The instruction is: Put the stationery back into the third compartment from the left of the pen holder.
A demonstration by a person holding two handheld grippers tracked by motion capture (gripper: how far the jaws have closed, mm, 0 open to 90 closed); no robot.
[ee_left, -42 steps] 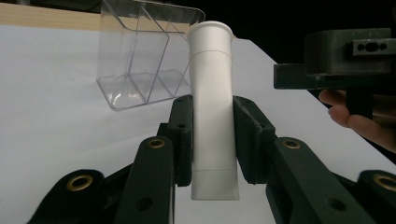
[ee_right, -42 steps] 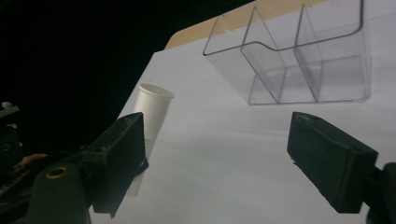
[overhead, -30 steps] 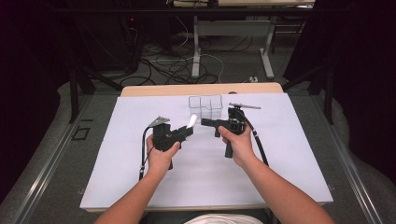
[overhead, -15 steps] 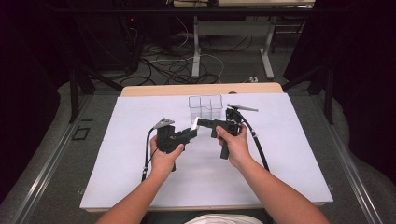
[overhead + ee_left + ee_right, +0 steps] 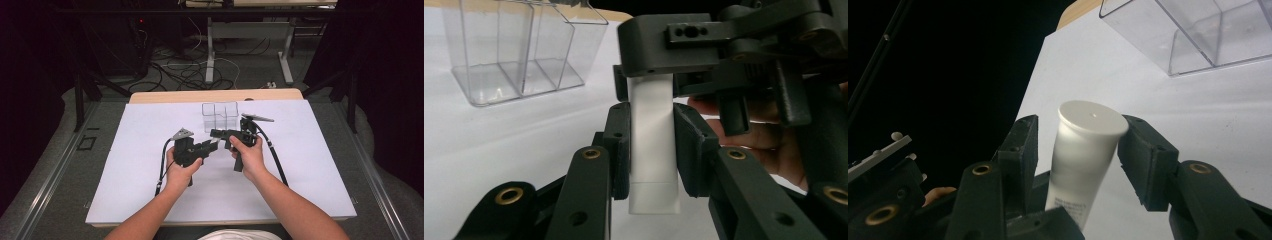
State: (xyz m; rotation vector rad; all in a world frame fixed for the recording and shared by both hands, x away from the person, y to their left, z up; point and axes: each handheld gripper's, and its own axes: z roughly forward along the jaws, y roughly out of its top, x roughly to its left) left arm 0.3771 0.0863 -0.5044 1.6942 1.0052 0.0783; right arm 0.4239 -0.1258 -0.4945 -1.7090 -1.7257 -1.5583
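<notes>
Tube [image 5: 651,145], white, clamped across its lower body between the left gripper [image 5: 651,150] pads, crimped end toward that gripper's camera. Held above the white table [image 5: 125,165] near its middle, just in front of the clear divided organizer [image 5: 220,116] at the far edge. Right gripper [image 5: 1083,150] brought in from the right, jaws on either side of the tube's capped end; jaws just closing, right pad touching the cap rim, left pad still a little apart. Both grippers meeting tip to tip in the high view, left [image 5: 212,146] and right [image 5: 216,133], each gripped by a hand.
</notes>
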